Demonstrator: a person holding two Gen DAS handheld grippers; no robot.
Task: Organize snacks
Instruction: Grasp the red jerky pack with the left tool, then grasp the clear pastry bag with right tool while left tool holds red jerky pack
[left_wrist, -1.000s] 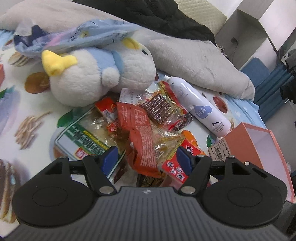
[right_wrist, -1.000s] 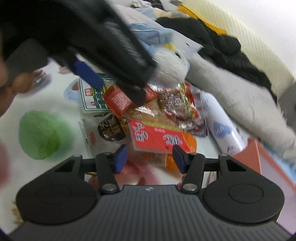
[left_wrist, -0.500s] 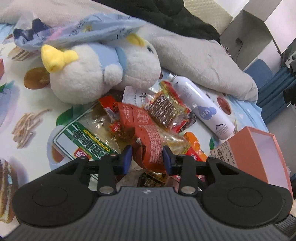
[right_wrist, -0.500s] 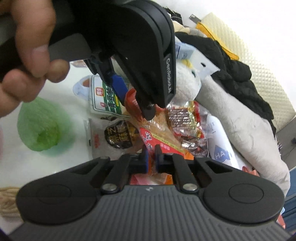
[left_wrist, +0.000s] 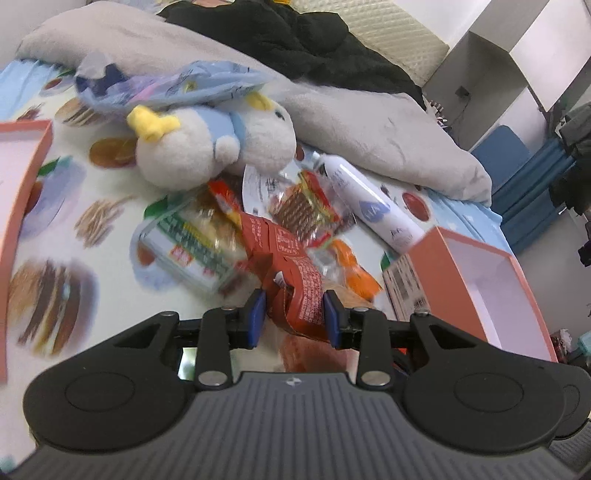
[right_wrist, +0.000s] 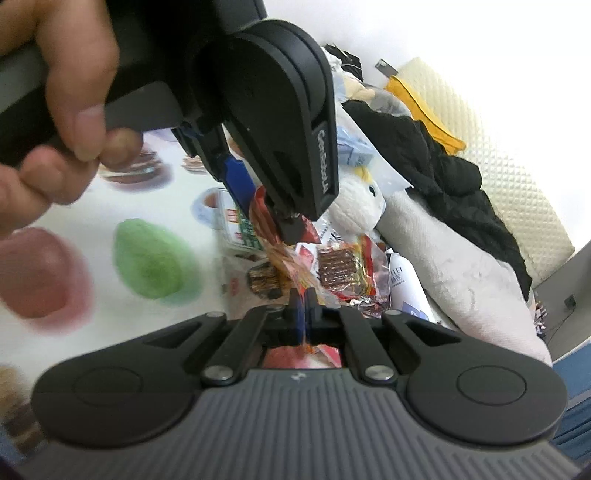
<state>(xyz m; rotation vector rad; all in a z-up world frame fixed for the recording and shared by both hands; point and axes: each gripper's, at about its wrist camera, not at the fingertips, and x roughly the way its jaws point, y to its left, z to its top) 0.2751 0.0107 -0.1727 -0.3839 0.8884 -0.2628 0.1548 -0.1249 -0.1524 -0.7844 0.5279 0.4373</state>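
Fingers of left gripper (left_wrist: 294, 314) clamped on red snack packet (left_wrist: 291, 266), lifted over snack pile (left_wrist: 258, 236) on bed (left_wrist: 66, 229). Fingers of right gripper (right_wrist: 303, 314) pinched tight on thin edge of orange snack wrapper (right_wrist: 291, 266), above same pile. Plush toy (left_wrist: 207, 147) just behind pile, white spray bottle (left_wrist: 373, 206) beside it, open pink box (left_wrist: 476, 273) to the right

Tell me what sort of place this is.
Probably a bedroom: snacks lie on a food-print bed sheet beside a white plush toy, with a grey blanket and padded cream headboard behind.
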